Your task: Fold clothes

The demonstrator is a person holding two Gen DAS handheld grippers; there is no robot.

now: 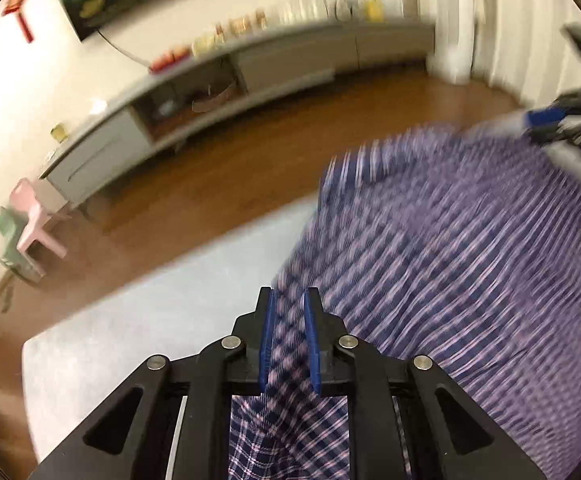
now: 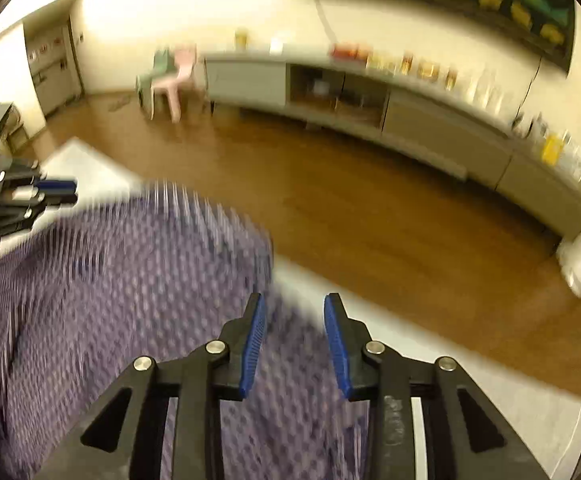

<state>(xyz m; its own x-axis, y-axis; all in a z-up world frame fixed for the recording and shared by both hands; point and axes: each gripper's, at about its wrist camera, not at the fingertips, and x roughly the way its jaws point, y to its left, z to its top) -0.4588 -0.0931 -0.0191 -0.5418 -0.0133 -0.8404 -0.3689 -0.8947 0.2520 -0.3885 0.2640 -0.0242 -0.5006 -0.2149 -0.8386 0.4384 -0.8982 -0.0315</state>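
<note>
Over white table (image 1: pixel 138 320), left gripper (image 1: pixel 289 336) jaws pinch plaid cloth (image 1: pixel 450 260); right gripper (image 2: pixel 295 344) jaws spread.

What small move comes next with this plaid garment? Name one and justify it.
Probably close the right gripper on the plaid garment. Its jaws stand apart with cloth between them, while the left gripper is shut on a bunched fold. Gripping both sides would let the cloth spread over the white table.
</note>
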